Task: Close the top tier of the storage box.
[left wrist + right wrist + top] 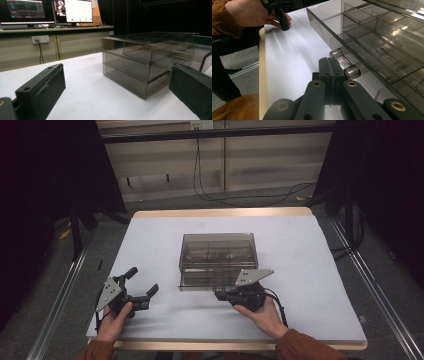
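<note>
A smoked clear drawer box (217,251) stands mid-table, also in the left gripper view (150,62). Its bottom drawer (207,284) sticks out a little toward me, and its dividers (372,32) are visible. My right gripper (220,295) sits at that drawer's front. Its jaws are pressed together (331,71) with nothing between them, just left of the drawer's clear handle (344,64) and touching or nearly touching it. My left gripper (142,286) rests on the table to the box's front left with its jaws wide apart (117,75) and nothing between them.
A white sheet (300,270) covers the wooden table (220,212). The person's left hand (249,12) holds the left gripper near the table's front edge. Monitors (47,11) stand on a desk behind. Cables (235,195) lie on the floor beyond the table.
</note>
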`<state>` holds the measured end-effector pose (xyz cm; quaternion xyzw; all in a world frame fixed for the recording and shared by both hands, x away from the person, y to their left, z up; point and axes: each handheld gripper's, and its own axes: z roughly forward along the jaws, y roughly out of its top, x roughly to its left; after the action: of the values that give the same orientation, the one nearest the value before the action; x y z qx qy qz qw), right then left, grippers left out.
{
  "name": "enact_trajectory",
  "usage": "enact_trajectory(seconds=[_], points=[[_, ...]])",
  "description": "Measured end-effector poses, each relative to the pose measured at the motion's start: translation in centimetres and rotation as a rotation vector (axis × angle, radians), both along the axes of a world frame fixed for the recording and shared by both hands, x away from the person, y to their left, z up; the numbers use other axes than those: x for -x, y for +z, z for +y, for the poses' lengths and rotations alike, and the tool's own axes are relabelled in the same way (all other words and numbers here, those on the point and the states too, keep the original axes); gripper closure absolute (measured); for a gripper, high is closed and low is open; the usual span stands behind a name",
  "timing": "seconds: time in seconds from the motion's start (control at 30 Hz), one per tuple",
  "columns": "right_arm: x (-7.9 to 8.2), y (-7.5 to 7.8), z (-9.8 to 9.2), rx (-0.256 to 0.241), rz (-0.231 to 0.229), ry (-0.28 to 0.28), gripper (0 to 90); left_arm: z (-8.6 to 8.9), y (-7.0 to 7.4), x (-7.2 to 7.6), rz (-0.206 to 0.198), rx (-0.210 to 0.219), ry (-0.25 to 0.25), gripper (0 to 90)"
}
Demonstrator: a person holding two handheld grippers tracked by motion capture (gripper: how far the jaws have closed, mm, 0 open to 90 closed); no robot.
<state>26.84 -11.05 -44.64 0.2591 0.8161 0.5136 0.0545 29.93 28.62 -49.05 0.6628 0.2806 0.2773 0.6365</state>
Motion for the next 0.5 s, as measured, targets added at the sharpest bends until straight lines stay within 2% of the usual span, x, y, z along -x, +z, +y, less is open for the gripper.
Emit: enact_trajectory(seconds=[0.5], points=[[-0.16,-0.01,0.02,-0.004,-0.002,-0.004,90.0,0.01,0.0,0.0,-0.001,-0.001,0.0,0.7]])
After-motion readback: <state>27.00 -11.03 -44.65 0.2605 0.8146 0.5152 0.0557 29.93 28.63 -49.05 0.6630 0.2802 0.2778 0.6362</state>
